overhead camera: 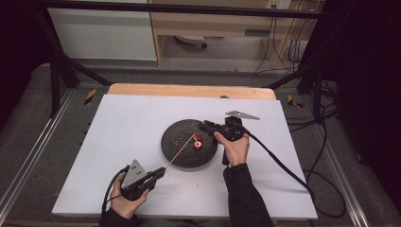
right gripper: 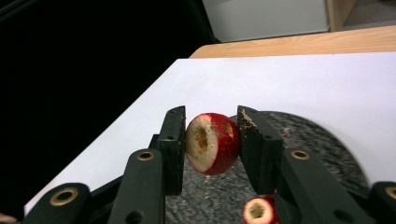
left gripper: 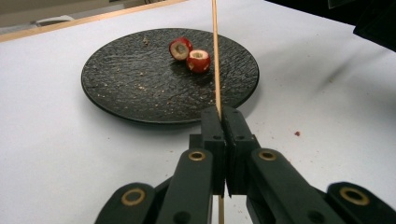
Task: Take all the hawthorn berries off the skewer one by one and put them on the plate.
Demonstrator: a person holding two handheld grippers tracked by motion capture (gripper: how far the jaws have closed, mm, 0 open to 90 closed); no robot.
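Observation:
A black round plate (overhead camera: 176,142) lies at the middle of the white table top. Two red cored fruits (left gripper: 199,60) rest on it, side by side. My left gripper (left gripper: 219,112) is shut on a thin wooden skewer (left gripper: 215,56), whose tip reaches out over the plate beside the fruits. Seen from above, this gripper (overhead camera: 160,173) sits near the front of the table. My right gripper (right gripper: 211,114) is shut on another red cored fruit (right gripper: 215,142), lifted just above the plate's far right side. In the high view the right gripper (overhead camera: 206,126) hovers over the plate's rim.
The white sheet (overhead camera: 118,142) covers a wooden table whose bare edge (overhead camera: 189,90) shows at the back. Crumbs dot the plate (left gripper: 140,79), and a small red speck (left gripper: 297,133) lies on the sheet. Cables (overhead camera: 293,170) trail off to the right.

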